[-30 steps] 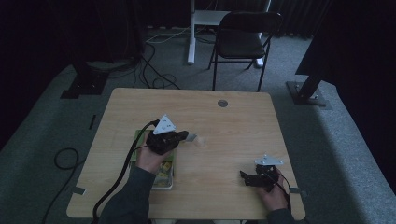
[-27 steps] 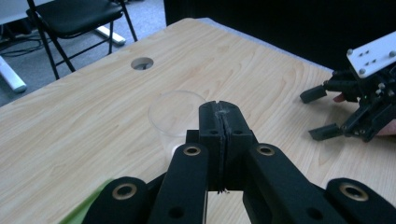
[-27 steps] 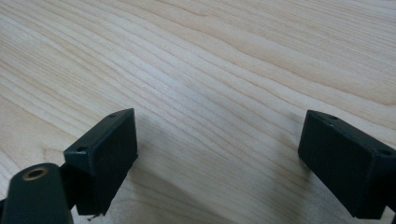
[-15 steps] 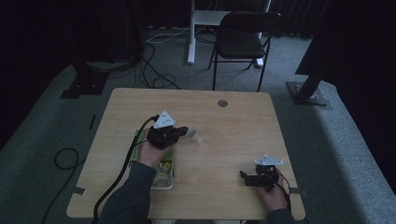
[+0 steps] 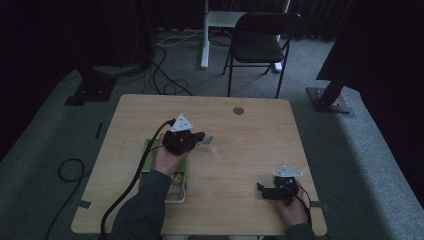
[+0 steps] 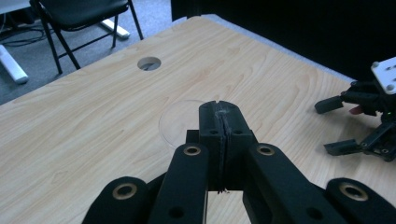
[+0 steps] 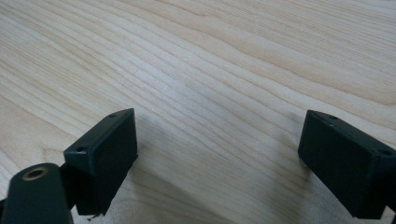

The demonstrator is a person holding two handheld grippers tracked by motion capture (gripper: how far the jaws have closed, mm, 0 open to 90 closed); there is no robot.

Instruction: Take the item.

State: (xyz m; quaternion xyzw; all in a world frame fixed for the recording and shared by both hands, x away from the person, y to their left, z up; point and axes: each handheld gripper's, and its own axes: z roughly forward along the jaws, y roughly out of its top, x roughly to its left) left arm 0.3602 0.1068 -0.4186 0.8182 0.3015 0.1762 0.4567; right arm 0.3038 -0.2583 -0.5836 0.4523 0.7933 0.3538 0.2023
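A clear, round, thin plastic lid [image 6: 180, 122] lies flat on the pale wooden table [image 5: 250, 165], just ahead of the left tongs [image 6: 219, 108]. In the left gripper view its near edge runs under the tips of the black jaws, so I cannot tell whether they touch it. In the high view the lid is a faint pale disc [image 5: 216, 150] near the middle of the table, just to the right of the left tongs [image 5: 207, 138]. The left tongs are clenched, pad against pad, with nothing between them.

The right tongs [image 5: 261, 190] rest low at the table's near right corner, well apart from the lid, jaws released and spread wide. In the right gripper view the two black pads [image 7: 105, 149] stand far apart over bare wood.

Under the left hand [image 5: 167, 159] a flat green tray [image 5: 150, 150] and a small clear container with yellowish contents [image 5: 176, 187] lie near the table's left edge. A round cable hole [image 5: 238, 110] sits near the far edge. Beyond the table, a black folding chair [image 5: 262, 42] stands on the grey carpet.
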